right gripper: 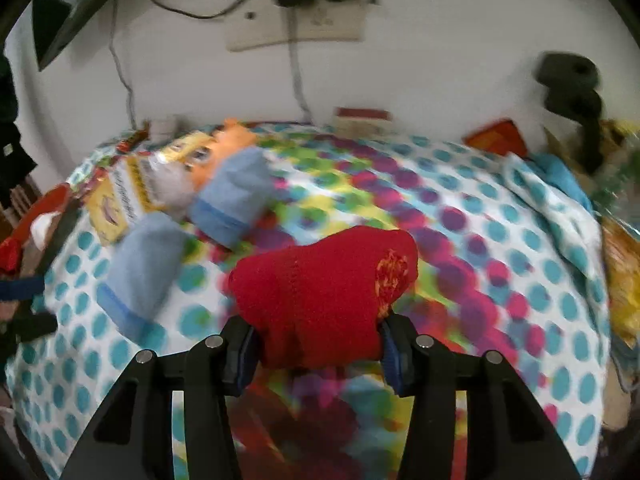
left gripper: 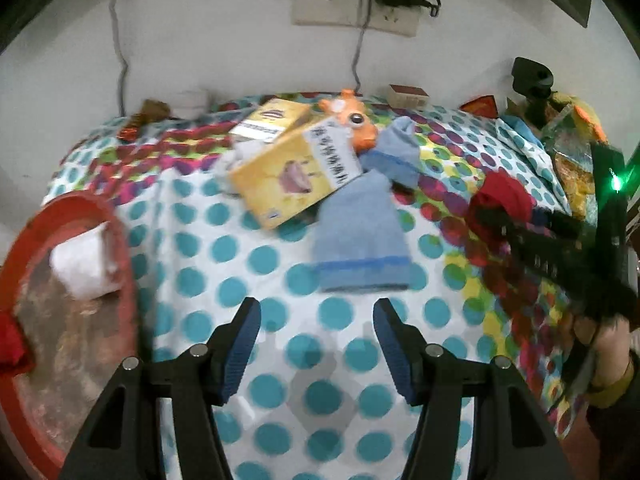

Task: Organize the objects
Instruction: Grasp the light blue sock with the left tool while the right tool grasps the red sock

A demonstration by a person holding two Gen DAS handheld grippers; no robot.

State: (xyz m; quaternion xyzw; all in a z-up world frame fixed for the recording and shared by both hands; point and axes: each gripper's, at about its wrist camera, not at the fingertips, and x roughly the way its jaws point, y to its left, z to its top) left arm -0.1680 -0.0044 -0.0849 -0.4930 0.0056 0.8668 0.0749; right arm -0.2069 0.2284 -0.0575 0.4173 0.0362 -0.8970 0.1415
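Red sock [right gripper: 320,292] is sitting clamped in right gripper [right gripper: 318,354] above the polka-dot counter [right gripper: 500,240], left gripper [left gripper: 316,344] hovering spread apart near blue sock [left gripper: 358,240].

Red sock [right gripper: 320,300], light-blue socks [left gripper: 360,240], teal-dotted cloth [left gripper: 240,260], yellow box [left gripper: 288,176], red basin [left gripper: 116,232]

This is a lived-in room of a home. A tabletop under a polka-dot cloth in teal, pink and yellow [left gripper: 224,248] stands against a plain white wall with a beige socket plate [left gripper: 356,8] and trailing black cables. On it lie household odds and ends: pale blue knitted socks [left gripper: 360,236], a yellow cartoon-printed box [left gripper: 288,176], an orange plastic toy animal [left gripper: 354,118], and a worn red plastic basin [left gripper: 120,240].
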